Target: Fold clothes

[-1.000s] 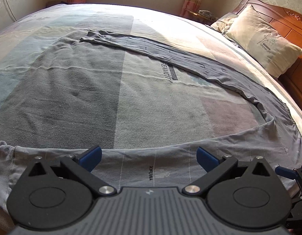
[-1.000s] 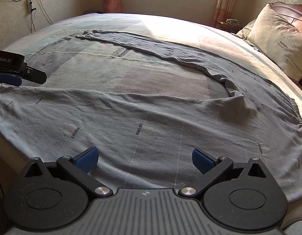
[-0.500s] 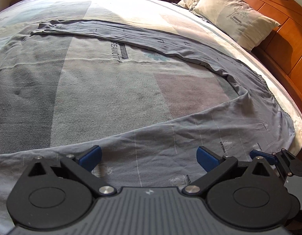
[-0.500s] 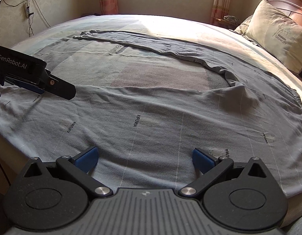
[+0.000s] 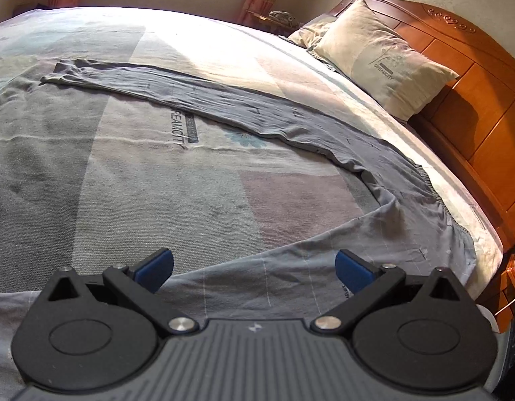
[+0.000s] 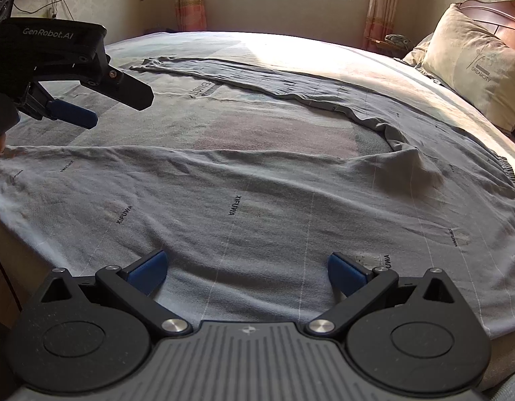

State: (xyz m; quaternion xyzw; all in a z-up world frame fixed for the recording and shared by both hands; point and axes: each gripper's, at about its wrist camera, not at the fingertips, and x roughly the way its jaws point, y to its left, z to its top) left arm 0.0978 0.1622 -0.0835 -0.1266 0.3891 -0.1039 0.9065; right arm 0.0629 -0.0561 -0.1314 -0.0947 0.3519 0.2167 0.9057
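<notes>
Bed (image 6: pixel 291 53) — grey trousers (image 6: pixel 257 207) spread, jaws apart.

Left gripper (image 6: pixel 100 107) has swung in — higher above the trousers (image 6: pixel 257 207).

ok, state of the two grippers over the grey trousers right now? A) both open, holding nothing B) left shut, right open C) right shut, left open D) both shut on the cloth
A: the left gripper and right gripper both have their fingers spread wide above the trousers, nothing between them.

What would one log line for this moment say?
left gripper: open, empty | right gripper: open, empty | grey trousers: flat, unfolded on bed
</notes>
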